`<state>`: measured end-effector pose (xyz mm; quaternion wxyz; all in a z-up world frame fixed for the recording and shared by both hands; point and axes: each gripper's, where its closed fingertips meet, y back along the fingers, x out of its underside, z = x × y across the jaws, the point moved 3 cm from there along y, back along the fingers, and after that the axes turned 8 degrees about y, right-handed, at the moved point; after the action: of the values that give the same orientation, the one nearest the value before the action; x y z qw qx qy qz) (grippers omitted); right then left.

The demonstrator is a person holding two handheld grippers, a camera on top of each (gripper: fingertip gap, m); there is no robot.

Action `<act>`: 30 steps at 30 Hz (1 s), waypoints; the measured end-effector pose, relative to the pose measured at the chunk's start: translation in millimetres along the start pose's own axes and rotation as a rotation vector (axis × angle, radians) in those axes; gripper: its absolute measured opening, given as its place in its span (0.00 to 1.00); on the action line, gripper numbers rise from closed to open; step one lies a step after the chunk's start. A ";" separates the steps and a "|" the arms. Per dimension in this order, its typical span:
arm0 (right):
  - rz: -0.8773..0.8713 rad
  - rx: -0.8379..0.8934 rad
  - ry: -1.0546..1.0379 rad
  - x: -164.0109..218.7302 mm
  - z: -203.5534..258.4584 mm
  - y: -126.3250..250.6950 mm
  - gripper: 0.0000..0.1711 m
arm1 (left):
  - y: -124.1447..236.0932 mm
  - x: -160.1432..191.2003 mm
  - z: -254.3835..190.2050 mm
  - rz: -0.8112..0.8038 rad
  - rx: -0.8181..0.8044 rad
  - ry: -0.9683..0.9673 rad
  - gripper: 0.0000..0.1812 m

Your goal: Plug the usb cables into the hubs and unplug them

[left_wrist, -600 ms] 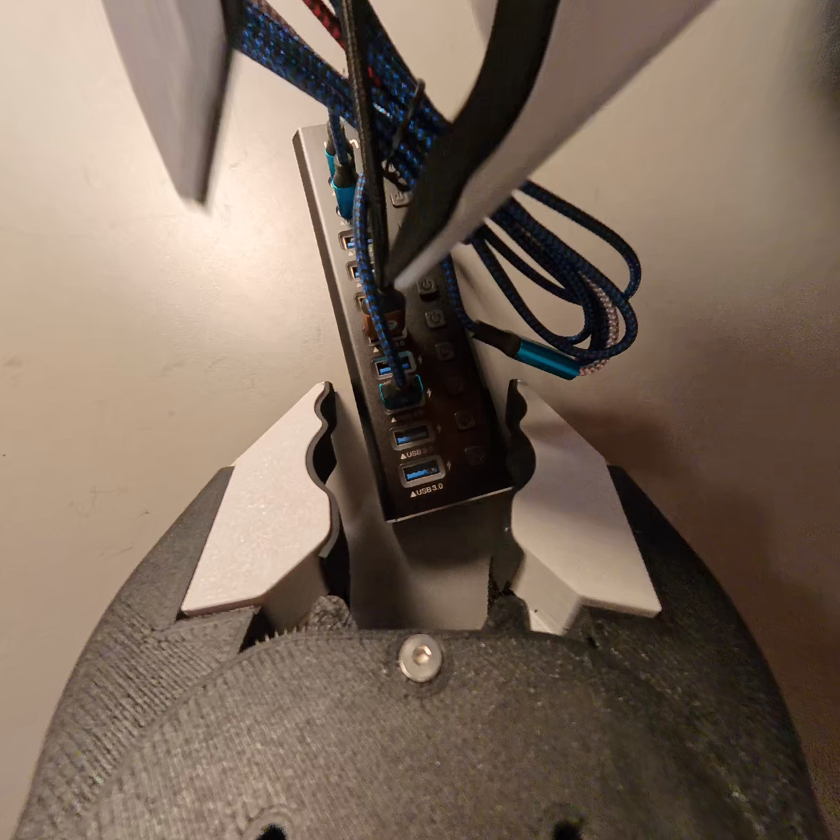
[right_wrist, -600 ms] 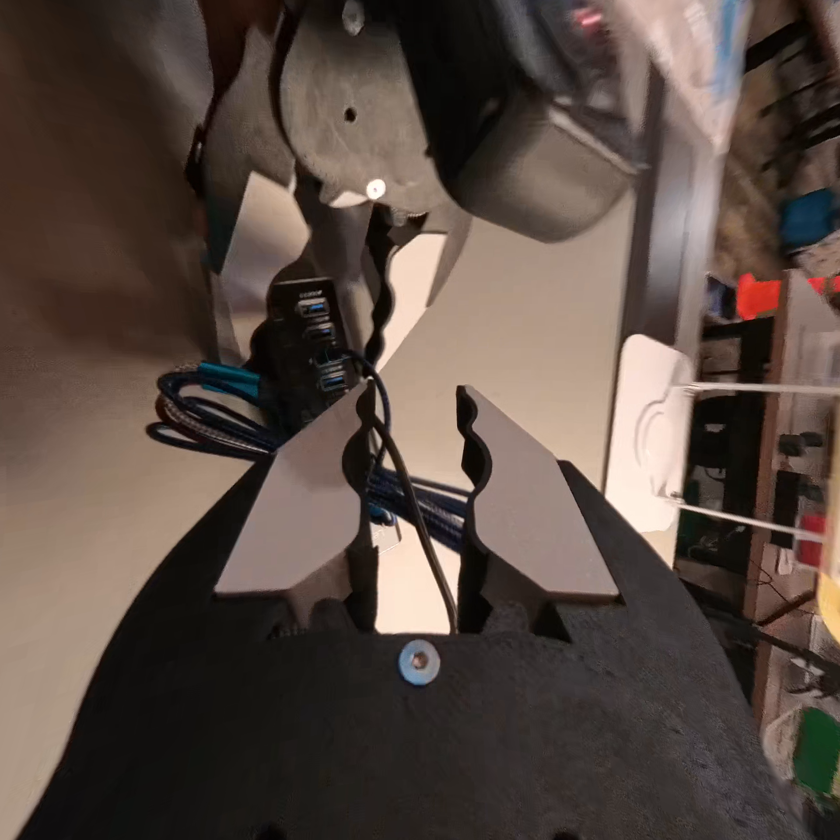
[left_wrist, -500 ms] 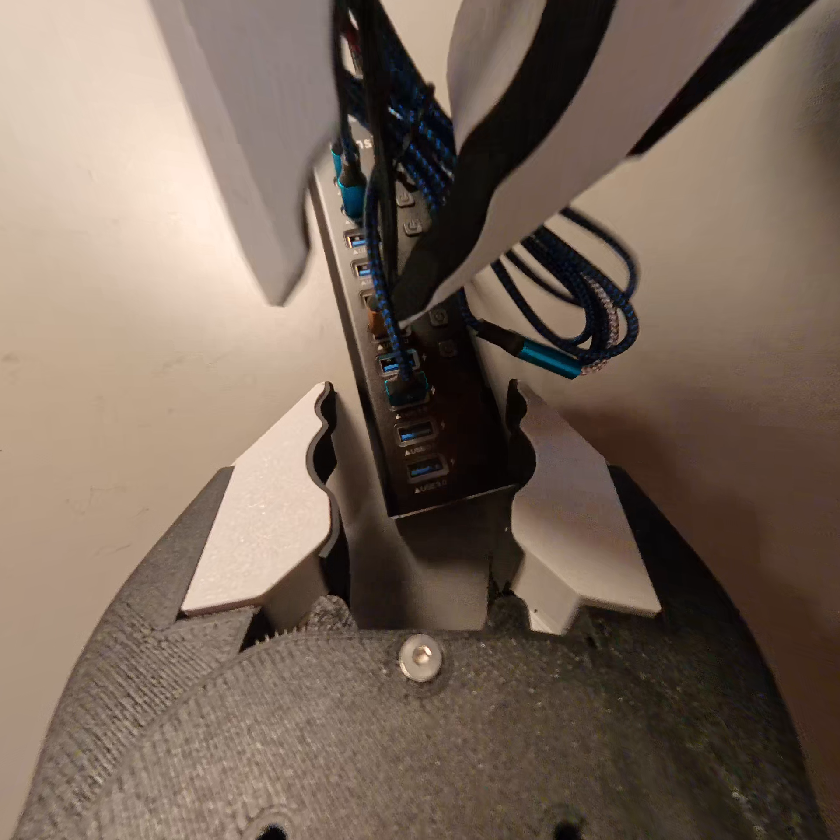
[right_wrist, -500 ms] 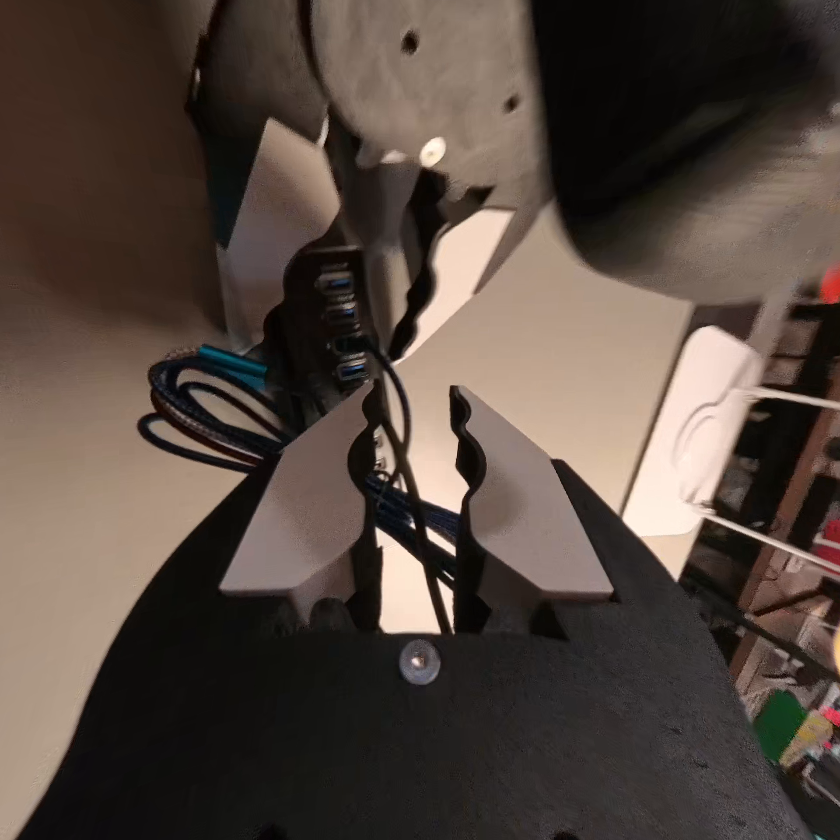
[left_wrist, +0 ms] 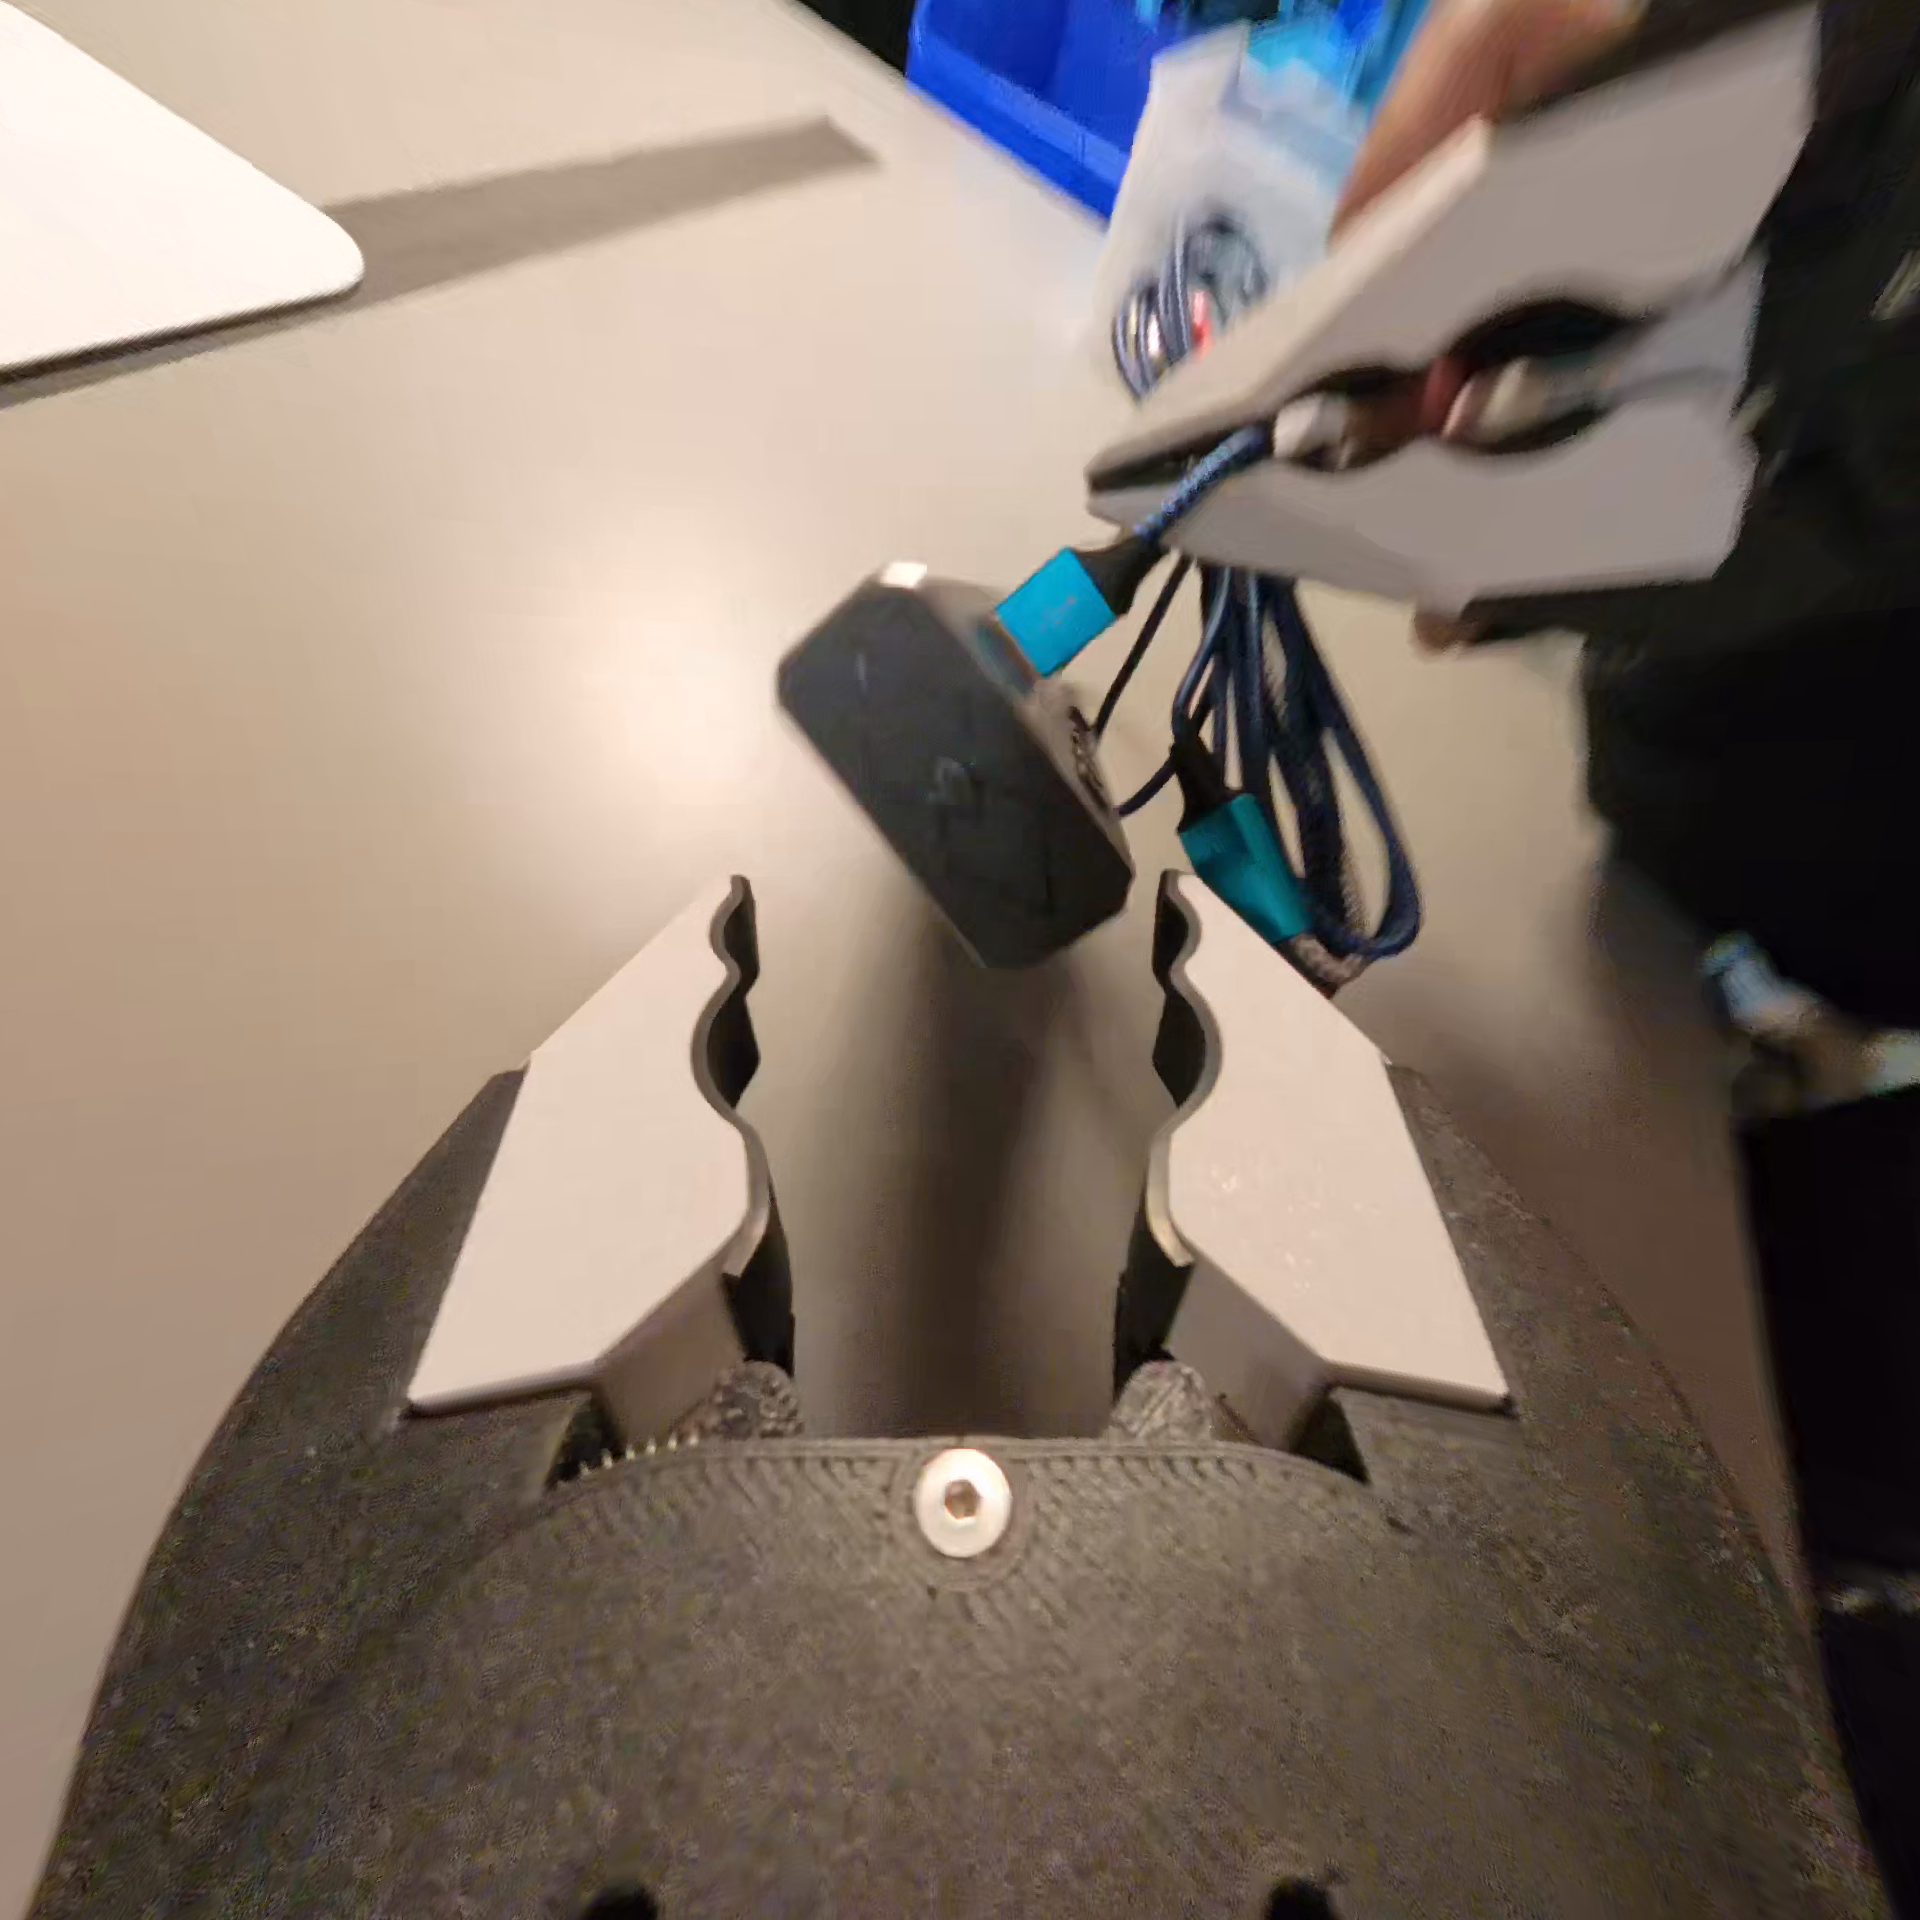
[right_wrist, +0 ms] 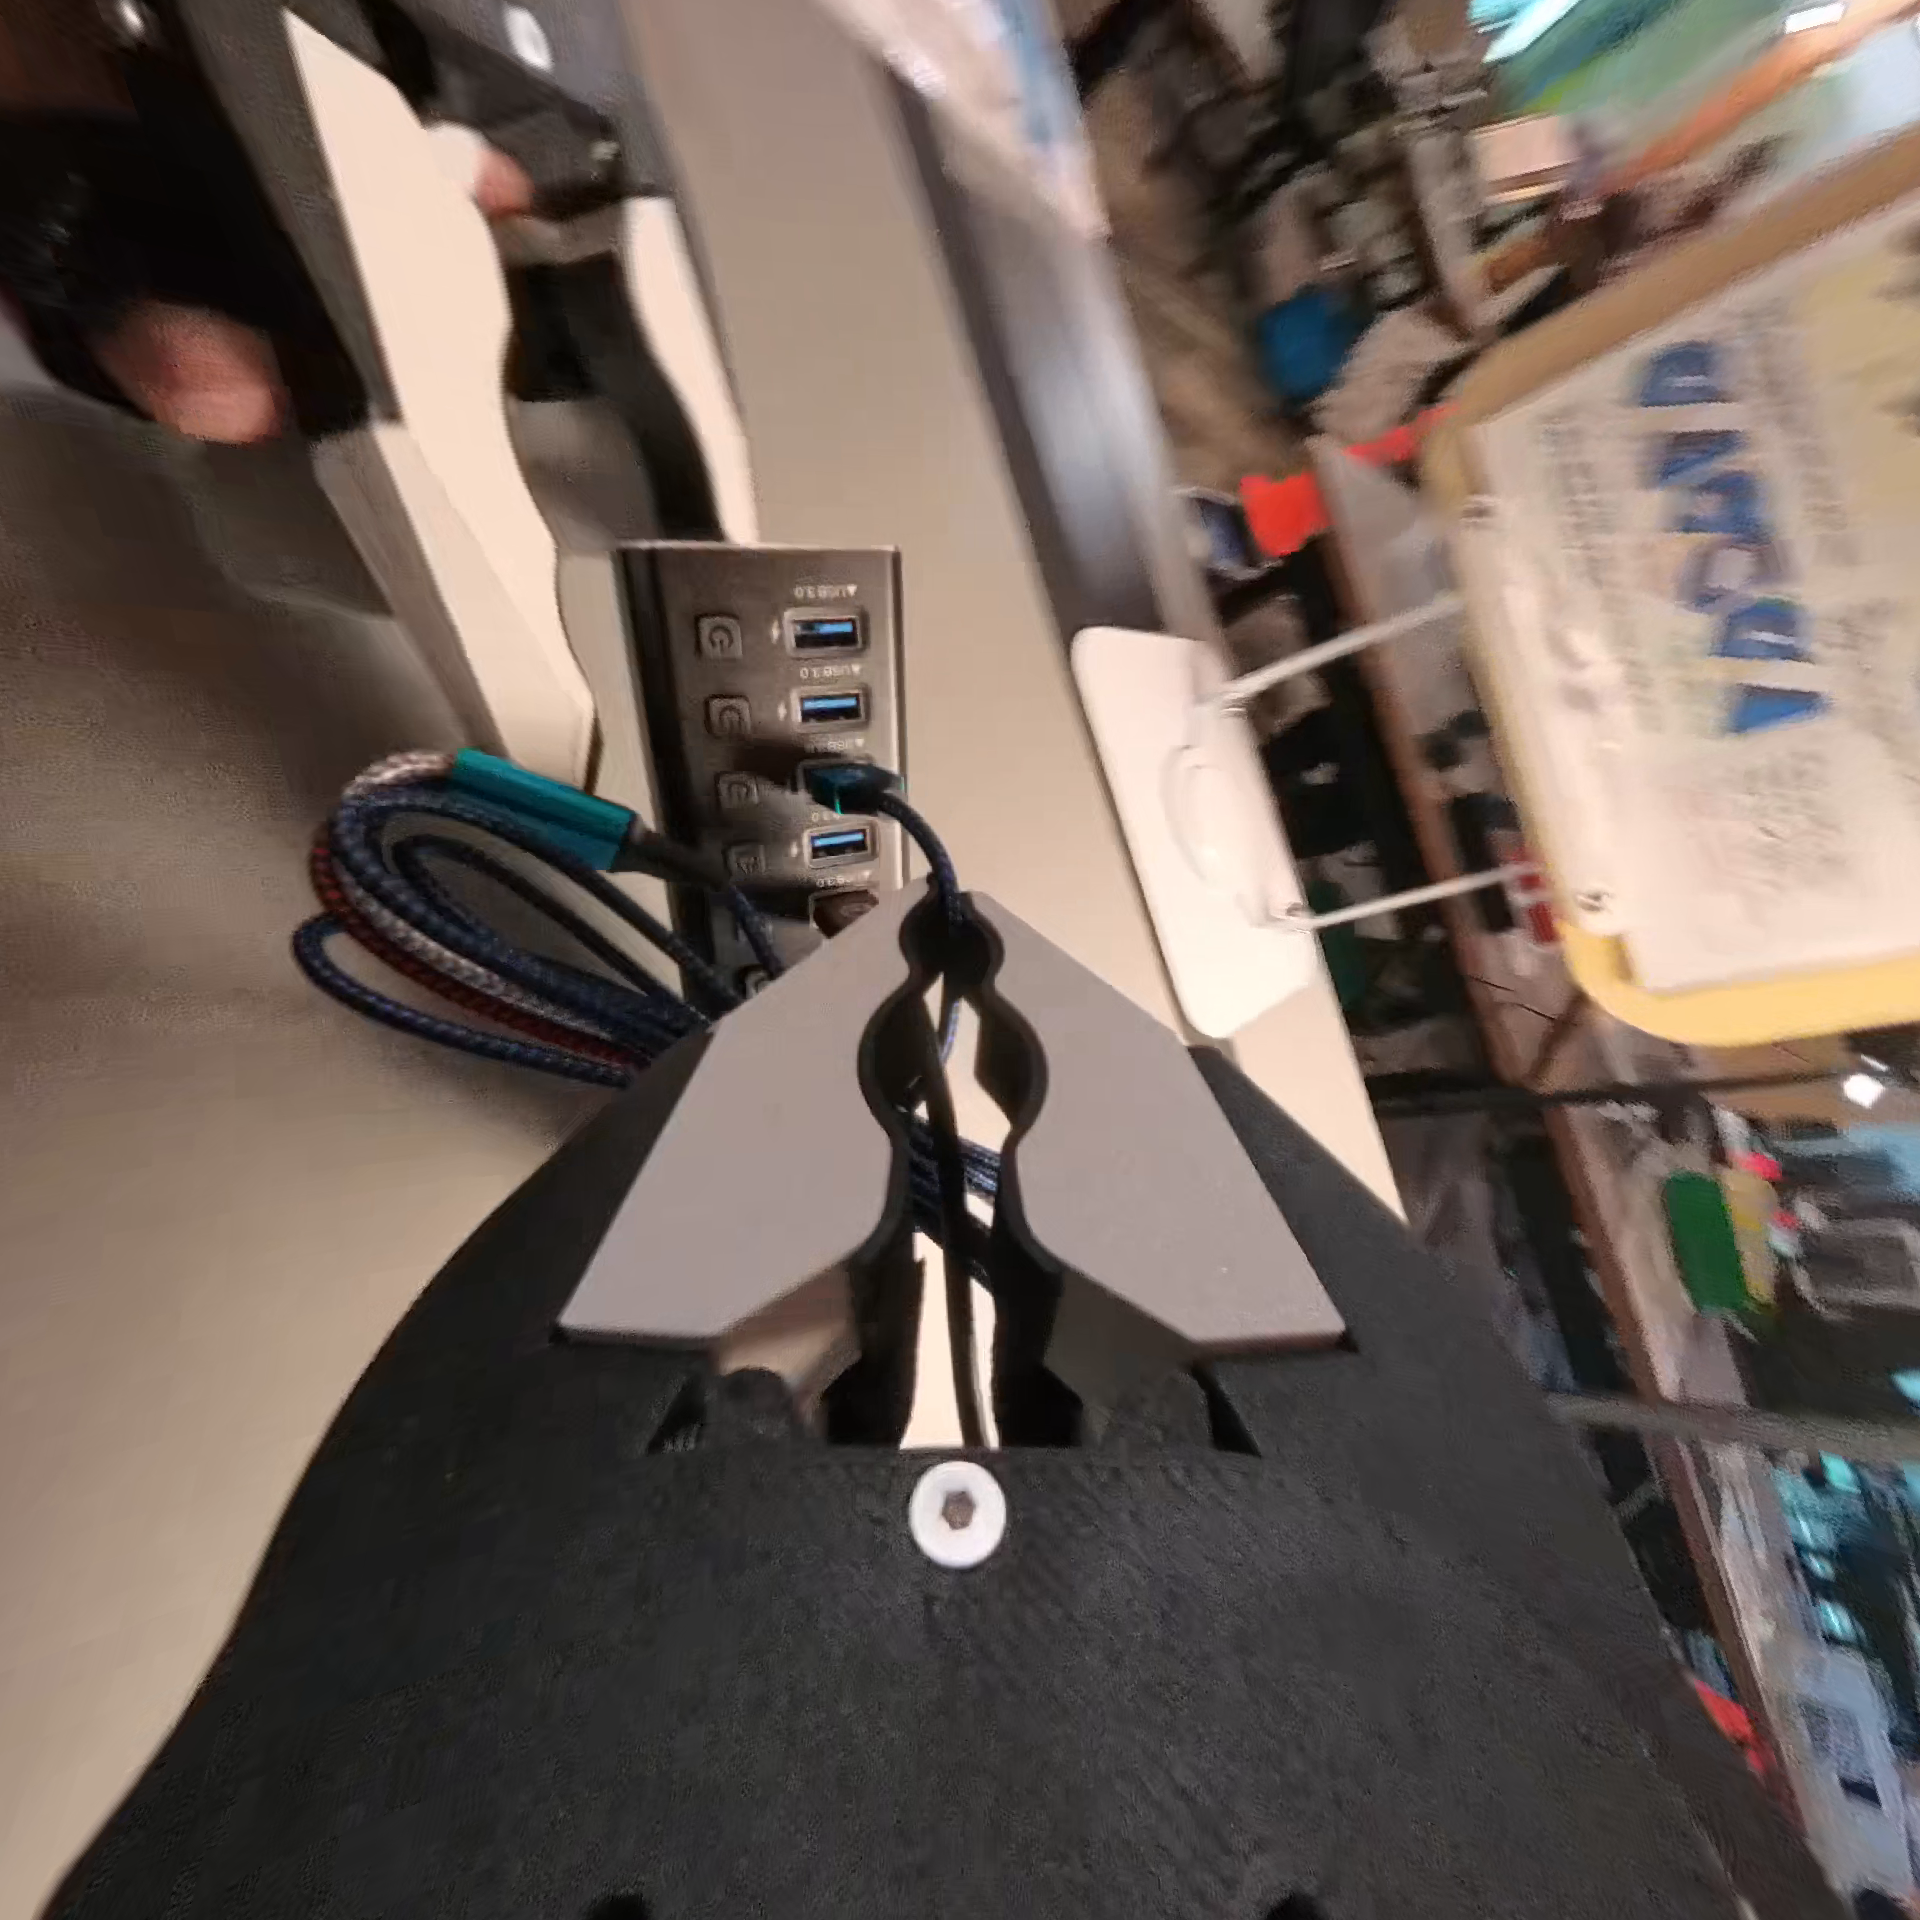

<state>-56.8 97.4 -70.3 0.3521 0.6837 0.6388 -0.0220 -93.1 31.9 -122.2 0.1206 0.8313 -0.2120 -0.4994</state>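
Note:
My right gripper point(right_wrist: 951, 909) is shut on a blue braided usb cable point(right_wrist: 930, 842) just behind its teal plug point(right_wrist: 847, 784), which sits in a port of the black usb hub point(right_wrist: 727, 665). In the left wrist view the right gripper point(left_wrist: 1117, 488) holds that cable up, and the hub point(left_wrist: 956, 790) hangs tilted from the plug point(left_wrist: 1055, 613), underside toward me. My left gripper point(left_wrist: 951, 904) is open and empty just below the hub. A loose teal plug point(left_wrist: 1242, 868) and a coiled cable bundle point(right_wrist: 468, 956) hang beside the hub.
A white pad point(left_wrist: 135, 208) and a dark strip point(left_wrist: 603, 187) lie on the beige table point(left_wrist: 364, 623). A blue bin point(left_wrist: 1018, 94) stands at the far edge. Cluttered shelves and a yellow-edged board point(right_wrist: 1662, 623) fill the right of the right wrist view.
My right gripper has shut on the blue cable. The hub has left the space between my left fingers and now hangs tilted. My left gripper has pulled back, still open.

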 end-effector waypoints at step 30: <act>-0.106 0.472 0.031 -4.5 28.0 27.5 0.08 | 18.0 -46.4 -36.3 -0.502 -0.203 -0.194 0.17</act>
<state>-21.5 81.1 -76.7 0.1712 0.7128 0.6564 -0.1784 -84.4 37.6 -61.5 0.0550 0.7899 0.0408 -0.6094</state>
